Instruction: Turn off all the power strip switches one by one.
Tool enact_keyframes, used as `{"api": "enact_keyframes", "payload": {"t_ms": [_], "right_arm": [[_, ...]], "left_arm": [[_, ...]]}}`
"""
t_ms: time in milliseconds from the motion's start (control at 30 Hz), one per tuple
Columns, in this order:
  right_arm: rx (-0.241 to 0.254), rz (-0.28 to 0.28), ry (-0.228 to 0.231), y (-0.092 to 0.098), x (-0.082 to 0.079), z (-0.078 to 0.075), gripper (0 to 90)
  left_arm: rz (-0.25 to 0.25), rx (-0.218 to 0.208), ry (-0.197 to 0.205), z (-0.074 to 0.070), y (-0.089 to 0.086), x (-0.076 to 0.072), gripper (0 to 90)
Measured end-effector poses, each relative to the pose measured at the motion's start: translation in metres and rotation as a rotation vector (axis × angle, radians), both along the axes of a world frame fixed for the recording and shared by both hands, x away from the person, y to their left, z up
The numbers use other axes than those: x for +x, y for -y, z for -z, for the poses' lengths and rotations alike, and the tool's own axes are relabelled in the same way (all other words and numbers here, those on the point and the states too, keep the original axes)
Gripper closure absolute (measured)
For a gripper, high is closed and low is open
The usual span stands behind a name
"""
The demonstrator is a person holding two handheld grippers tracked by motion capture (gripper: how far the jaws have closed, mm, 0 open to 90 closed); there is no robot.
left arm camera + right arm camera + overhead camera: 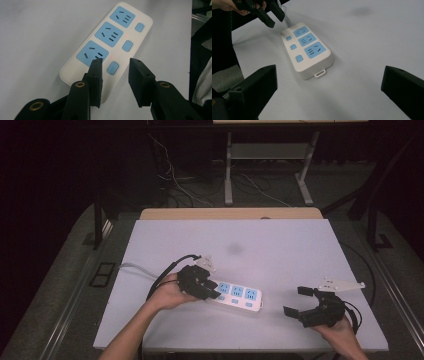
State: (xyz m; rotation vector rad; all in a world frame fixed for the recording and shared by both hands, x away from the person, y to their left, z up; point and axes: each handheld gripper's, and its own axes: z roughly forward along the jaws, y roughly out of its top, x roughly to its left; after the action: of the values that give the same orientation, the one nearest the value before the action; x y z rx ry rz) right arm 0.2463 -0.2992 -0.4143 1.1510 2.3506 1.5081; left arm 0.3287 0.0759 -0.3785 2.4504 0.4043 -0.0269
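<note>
Two grippers: both in your hands over the worktop [300,240], one to each side of its near half.
Worktop: a pale grey board with a wooden strip along its far edge and a faint dark smudge [234,249] near the middle.
Power strip [237,296]: white, lying flat near the worktop's near edge, a little left of centre, running slantwise with its right end closer to you.
Power strip face: three blue socket panels [109,33] in a row, each with a blue button [127,45] beside it and a small red dot close by.
Power strip ends: a small hanging tab [320,73] at the right end; a pale cable [134,268] leaves the left end and runs toward the worktop's left edge.
Left gripper [202,287]: your claw is parted a little and hangs just over the strip's left end; in the left gripper view one jaw sits over the nearest socket panel, the other past the strip's button side; whether either touches the strip you cannot tell.
Right gripper [300,302]: your claw is spread wide, holding nothing, near the worktop's near right corner, well apart from the strip, jaws facing it.
</note>
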Motion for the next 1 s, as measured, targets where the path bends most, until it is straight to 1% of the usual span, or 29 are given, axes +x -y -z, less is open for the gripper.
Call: {"api": "enact_keyframes", "payload": {"t_ms": [133,167,200,333,367,467,500,533,700,933,1000], "right_arm": [[0.0,0.0,0.0,0.0,0.0,0.0,0.2],[0.0,0.0,0.001,0.0,0.0,0.0,0.2],[0.0,0.0,0.0,0.0,0.0,0.0,0.2],[-0.001,-0.001,-0.002,0.0,0.0,0.001,0.2],[-0.001,-0.003,-0.002,0.0,0.0,0.001,0.2],[-0.001,-0.001,-0.002,0.0,0.0,0.001,0.2],[-0.001,-0.001,-0.002,0.0,0.0,0.001,0.2],[-0.001,-0.001,-0.002,0.0,0.0,0.001,0.2],[0.0,-0.001,-0.001,0.001,0.0,0.001,0.2],[0.0,-0.004,0.0,0.001,0.0,0.001,0.2],[-0.002,-0.006,-0.002,0.001,0.0,0.001,0.2]], "left_arm": [[0.018,0.003,-0.006,0.002,0.002,0.001,66.3],[0.026,0.007,-0.006,0.002,0.003,0.001,69.8],[0.036,0.013,-0.008,0.004,0.005,0.002,71.2],[0.05,0.019,-0.003,0.006,0.007,0.002,78.0],[0.059,0.028,-0.003,0.008,0.009,0.003,79.5],[0.065,0.034,0.003,0.01,0.01,0.003,85.8],[0.069,0.035,0.001,0.011,0.011,0.003,85.8],[0.076,0.035,-0.002,0.013,0.012,0.004,89.0],[0.086,0.051,-0.002,0.018,0.018,0.005,89.1],[0.084,0.052,-0.003,0.022,0.02,0.008,89.2],[0.081,0.045,-0.004,0.023,0.02,0.009,89.1]]}}
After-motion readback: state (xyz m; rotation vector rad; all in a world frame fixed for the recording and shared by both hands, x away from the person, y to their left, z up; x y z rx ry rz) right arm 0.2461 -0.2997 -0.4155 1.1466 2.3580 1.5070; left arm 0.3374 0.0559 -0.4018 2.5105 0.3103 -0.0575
